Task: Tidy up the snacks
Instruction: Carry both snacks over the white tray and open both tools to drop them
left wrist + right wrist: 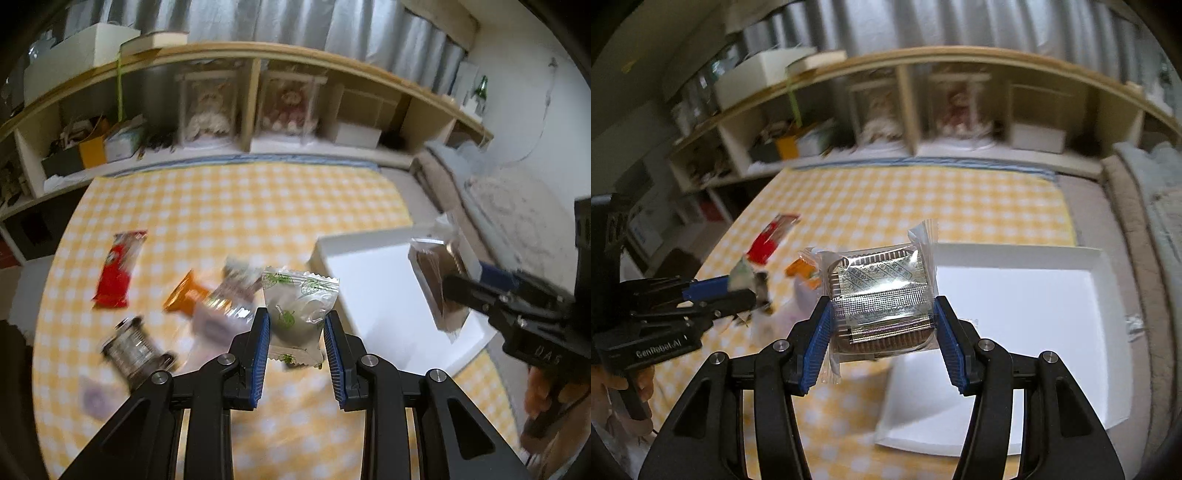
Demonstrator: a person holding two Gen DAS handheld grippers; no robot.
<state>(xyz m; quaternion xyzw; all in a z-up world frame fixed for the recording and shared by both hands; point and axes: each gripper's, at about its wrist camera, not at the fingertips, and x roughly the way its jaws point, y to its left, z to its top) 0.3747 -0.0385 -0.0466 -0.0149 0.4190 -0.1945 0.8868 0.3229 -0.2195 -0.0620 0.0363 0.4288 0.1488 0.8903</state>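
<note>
Both grippers were loaded at once. The left gripper (297,334) had its jaws clamped on a clear sachet with green print (297,306), held by its lower half and lifted off the yellow checked surface (258,206). That sachet looked feather-light and crinkly, puffed with air around a small dark sweet; the film appeared slick, so a pinch across the body, as here, seemed safer than the crimped end seal.

The right gripper (882,332) held a wrapped brown pastry in a fluted tray (881,295), jaws pressed against the two sides of its wrapper, hanging over the near-left edge of the white tray (1100,266). That one seemed the fragile one: a crumbly cake under glossy film, likely to crack if squeezed hard, so gripping the stiffer inner tray at its sides looked the sound choice.

On the surface lay a red packet (118,269), an orange packet (186,295), and several blurred clear-wrapped pieces beside them, well apart from the white tray. The tray looked bare of snacks inside, so the sorting appeared barely begun.
</note>
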